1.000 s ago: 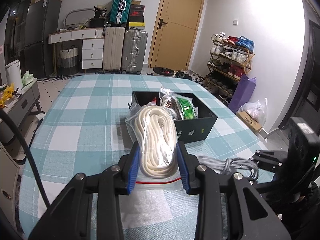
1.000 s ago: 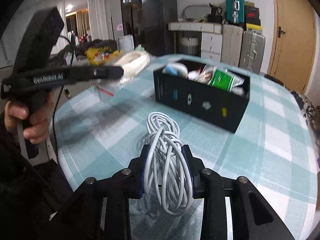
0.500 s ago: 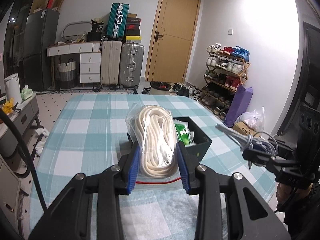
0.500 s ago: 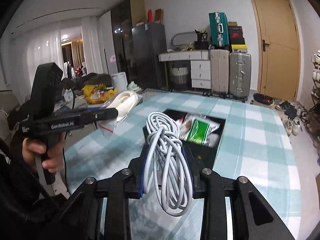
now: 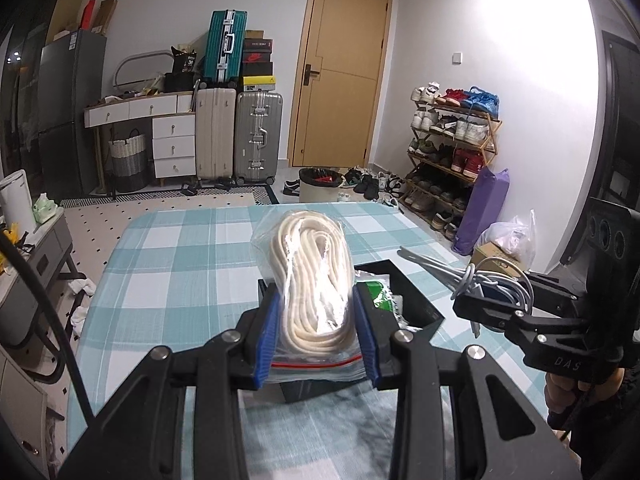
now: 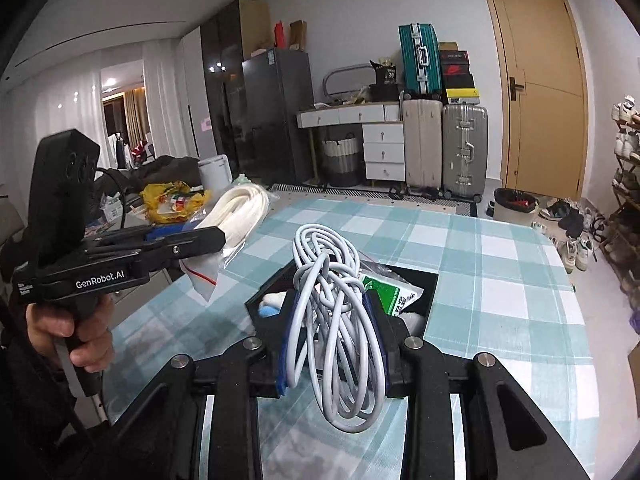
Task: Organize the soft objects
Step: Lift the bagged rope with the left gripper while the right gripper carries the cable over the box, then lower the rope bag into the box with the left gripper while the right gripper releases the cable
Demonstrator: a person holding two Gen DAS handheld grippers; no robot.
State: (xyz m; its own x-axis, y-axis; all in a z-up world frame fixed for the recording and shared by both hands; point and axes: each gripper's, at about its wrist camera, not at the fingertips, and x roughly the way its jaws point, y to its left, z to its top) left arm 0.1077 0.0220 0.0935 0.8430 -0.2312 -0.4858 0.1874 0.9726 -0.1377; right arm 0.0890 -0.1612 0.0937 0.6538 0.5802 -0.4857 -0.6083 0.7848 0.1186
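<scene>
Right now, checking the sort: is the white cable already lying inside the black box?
No, the white cable hangs clamped in the right tongs above the black box.

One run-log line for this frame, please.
left gripper: shut on bagged rope | right gripper: shut on white cable | both raised above black box | box: partly filled

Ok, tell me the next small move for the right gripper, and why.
Probably lower the right gripper toward the black box: it is clamped on the white cable bundle, held above the box, which already holds packets and has room near its front.
</scene>
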